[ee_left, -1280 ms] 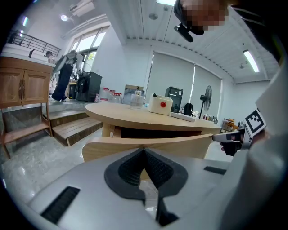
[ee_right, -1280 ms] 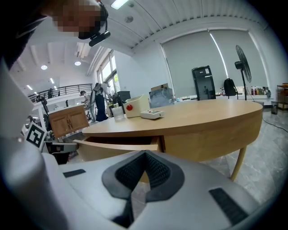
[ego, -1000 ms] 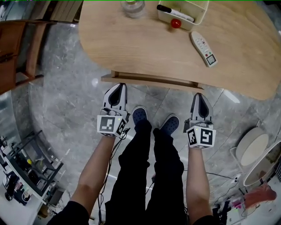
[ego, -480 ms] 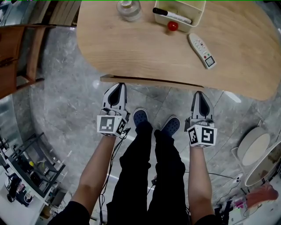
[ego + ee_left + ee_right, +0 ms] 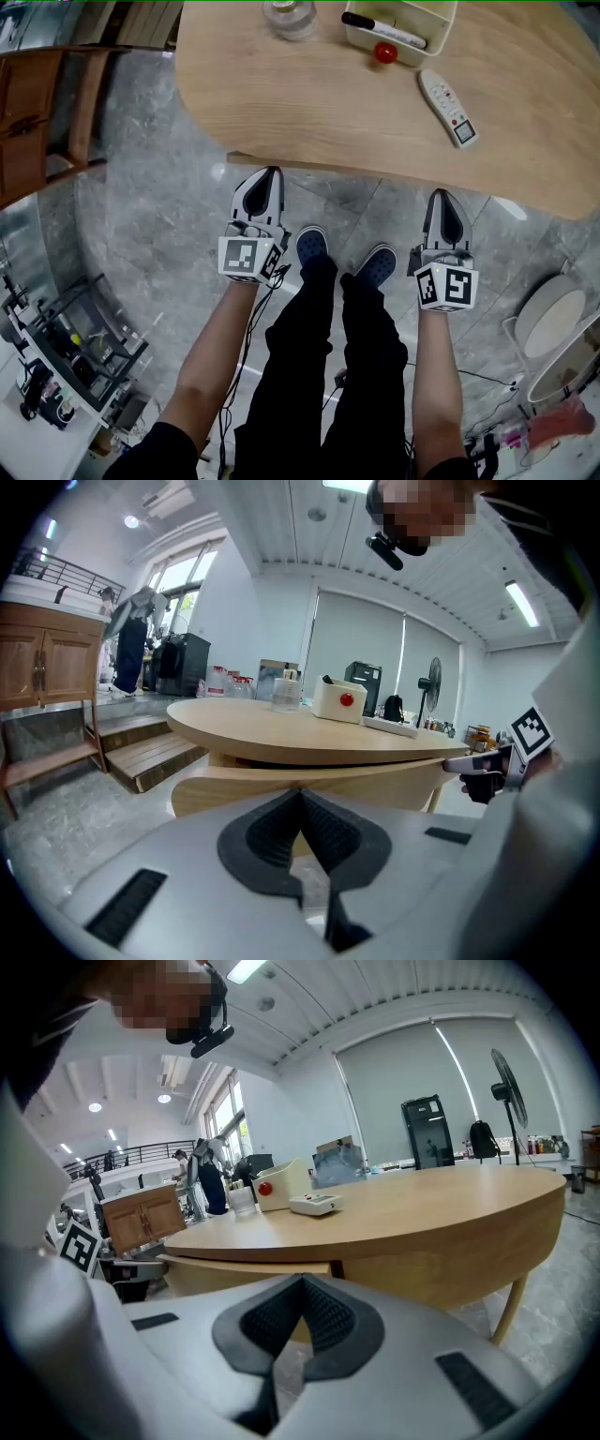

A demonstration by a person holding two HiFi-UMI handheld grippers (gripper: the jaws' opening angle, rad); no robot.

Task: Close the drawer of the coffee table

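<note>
Grey marble floor (image 5: 159, 216); a wooden cabinet (image 5: 42, 672) beside wooden steps (image 5: 150, 752) — tall windows (image 5: 176, 576), pale blinds (image 5: 356, 635), a strip light (image 5: 520, 604) on the white slatted ceiling (image 5: 281, 527).

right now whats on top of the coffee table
A glass jar, a cream bin holding a black marker, a red round thing at its front wall, and a white remote. The bin's far part is out of frame.

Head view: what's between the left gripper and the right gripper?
In the head view, the person's blue shoes and dark trouser legs stand between the left gripper and right gripper.
</note>
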